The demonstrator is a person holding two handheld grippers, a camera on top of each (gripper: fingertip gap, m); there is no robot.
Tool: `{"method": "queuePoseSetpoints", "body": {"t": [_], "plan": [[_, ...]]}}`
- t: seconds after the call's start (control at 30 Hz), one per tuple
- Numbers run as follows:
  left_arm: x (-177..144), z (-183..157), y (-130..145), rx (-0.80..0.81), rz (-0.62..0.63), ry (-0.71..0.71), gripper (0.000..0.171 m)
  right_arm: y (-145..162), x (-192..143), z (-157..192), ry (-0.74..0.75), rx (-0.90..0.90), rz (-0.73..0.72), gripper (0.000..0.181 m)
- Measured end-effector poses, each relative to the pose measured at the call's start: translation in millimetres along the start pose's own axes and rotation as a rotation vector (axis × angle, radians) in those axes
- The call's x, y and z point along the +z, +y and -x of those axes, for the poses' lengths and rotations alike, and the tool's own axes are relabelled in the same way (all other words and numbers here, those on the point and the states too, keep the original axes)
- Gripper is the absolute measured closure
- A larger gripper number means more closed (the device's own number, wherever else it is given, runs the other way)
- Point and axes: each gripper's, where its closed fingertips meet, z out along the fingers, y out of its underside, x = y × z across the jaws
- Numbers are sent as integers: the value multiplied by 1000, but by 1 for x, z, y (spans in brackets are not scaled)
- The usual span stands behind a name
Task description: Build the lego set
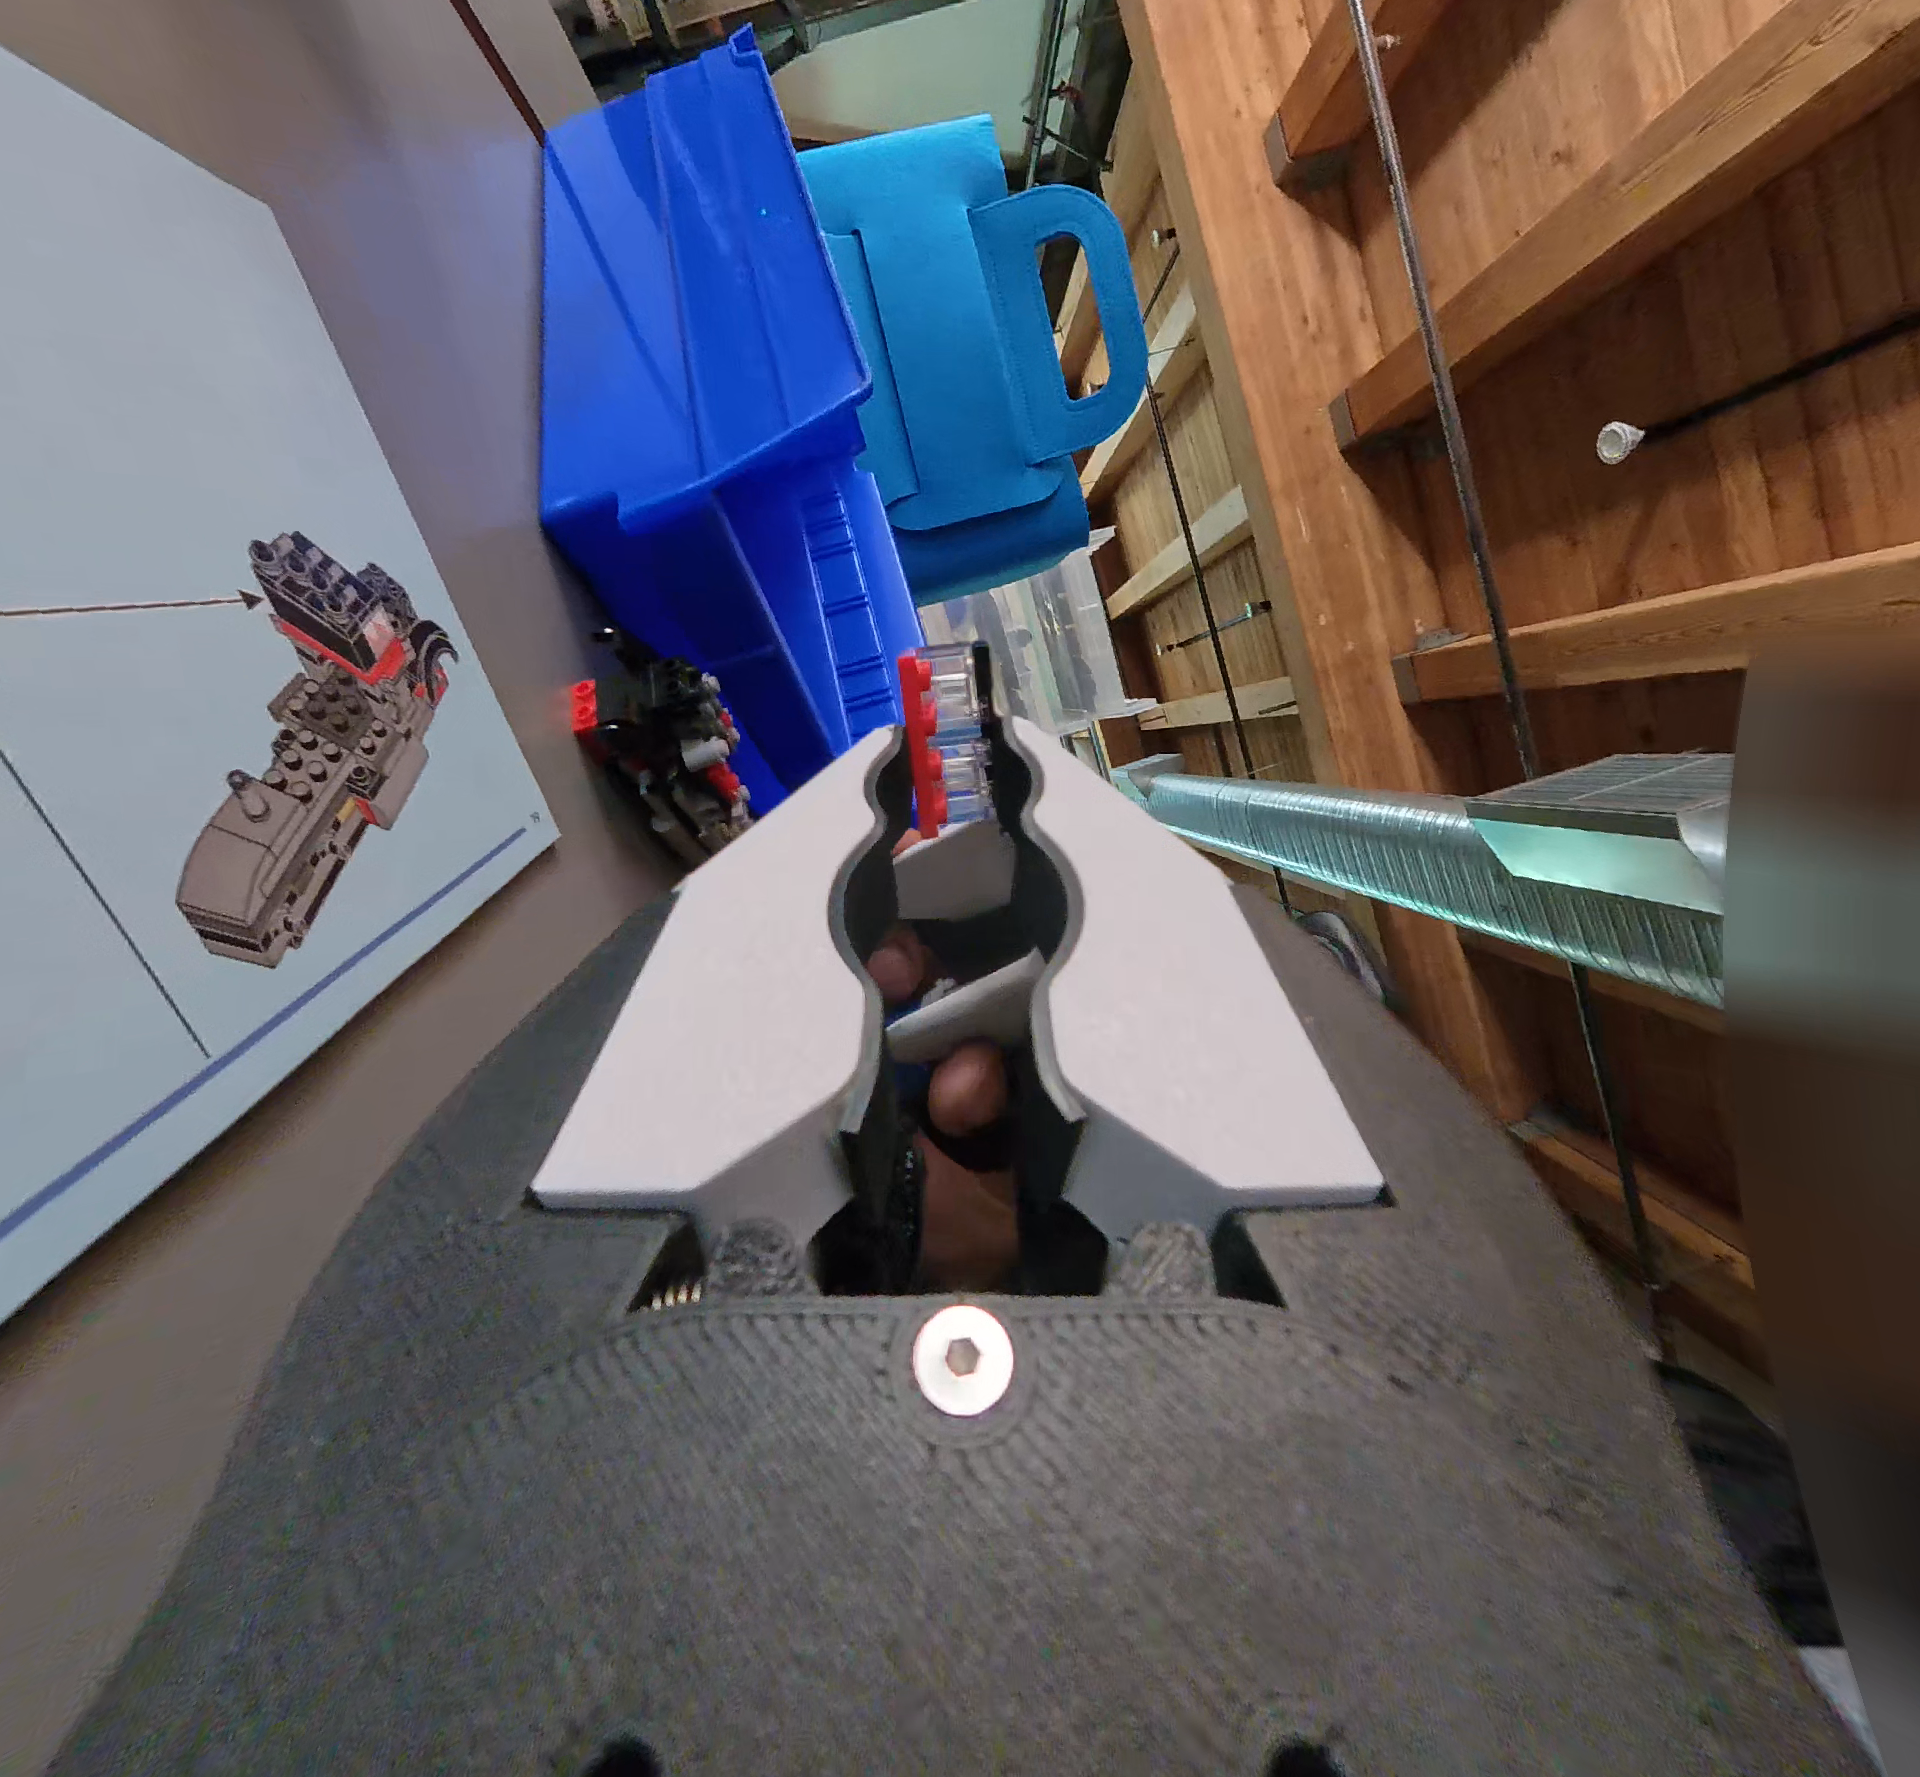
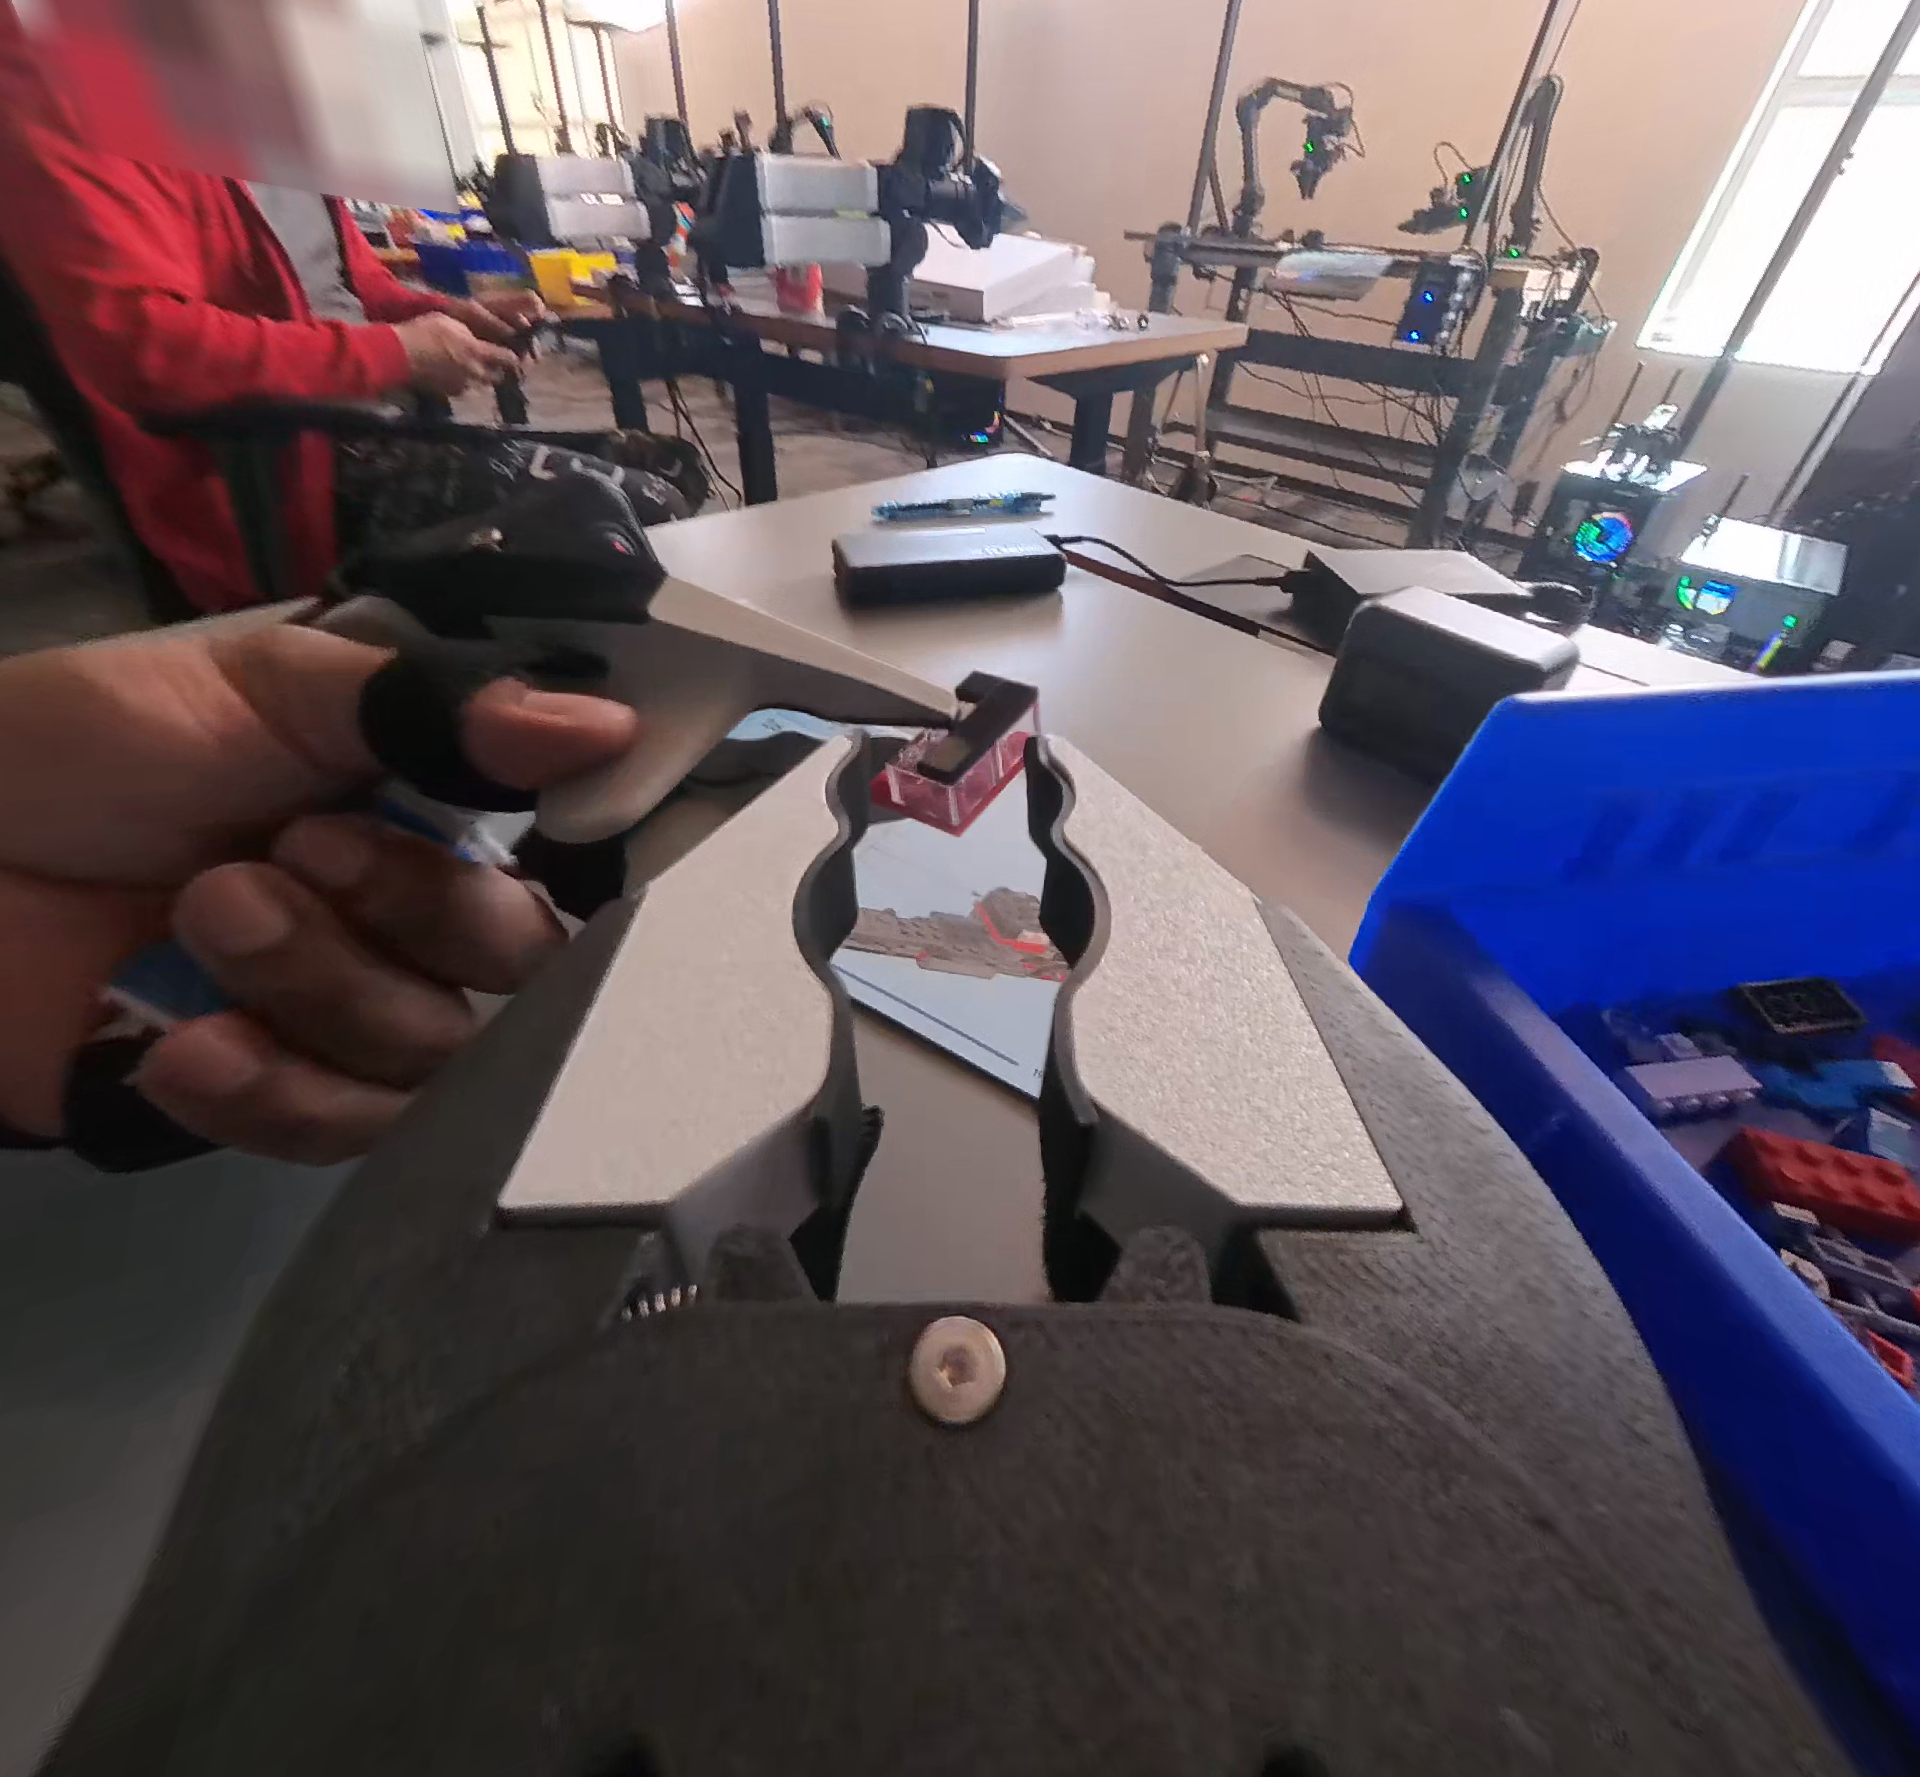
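Note:
My left gripper (image 1: 948, 740) is shut on a small red plate with clear bricks (image 1: 940, 740) that sticks out past its tips. In the right wrist view the left gripper (image 2: 971, 714) comes in from the left and holds this piece (image 2: 951, 782) level with the tips of my right gripper (image 2: 948, 766). The right jaws stand part open on either side of the piece; I cannot tell if they touch it. A half-built dark model (image 1: 665, 751) lies on the table next to the instruction booklet (image 1: 208, 688), which also shows below the right gripper (image 2: 935, 989).
A blue bin (image 2: 1558, 896) of loose bricks (image 2: 1818, 1177) stands at the right; it also shows in the left wrist view (image 1: 707, 397) with a blue pouch (image 1: 966, 345) behind. A power bank (image 2: 951, 564) and a black box (image 2: 1444, 678) lie farther back. A person in red (image 2: 156, 325) sits at the left. The tips of both grippers are at nearly the same place.

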Motion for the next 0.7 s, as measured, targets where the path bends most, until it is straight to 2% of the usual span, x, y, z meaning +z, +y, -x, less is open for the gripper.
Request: {"method": "queuePoseSetpoints", "body": {"t": [0.3,0.5,0.7], "plan": [[2,-4,0,17,8,35,156,0,2,0,-13,-6,6,159],[1,-22,0,-3,59,156,137,-7,-3,2,-119,14,-29,160],[0,-16,-1,-34,55,140,145,-6,-3,13,-213,-47,-1,161]]}}
